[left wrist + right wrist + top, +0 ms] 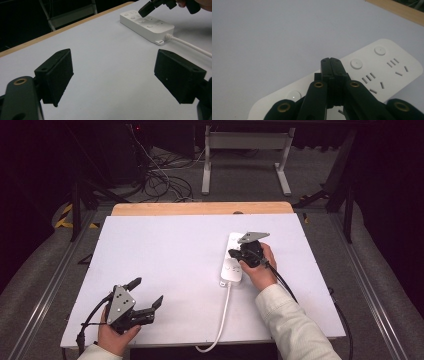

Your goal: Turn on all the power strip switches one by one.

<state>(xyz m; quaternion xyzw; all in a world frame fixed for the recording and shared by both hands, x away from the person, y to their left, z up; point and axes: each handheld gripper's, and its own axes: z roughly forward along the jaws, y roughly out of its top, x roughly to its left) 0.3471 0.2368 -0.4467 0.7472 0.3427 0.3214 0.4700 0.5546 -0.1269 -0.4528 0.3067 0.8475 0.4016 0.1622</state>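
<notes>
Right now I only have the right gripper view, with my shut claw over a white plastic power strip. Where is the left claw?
Observer: The left claw is over the near left corner of the white table top, well apart from the white plastic power strip.
Operator: Is it open?
Observer: Yes, its jaws stand wide apart with nothing between them.
Operator: Where does the strip's cord run?
Observer: The white cord leaves the strip's near end and drops over the table's near edge.
</notes>
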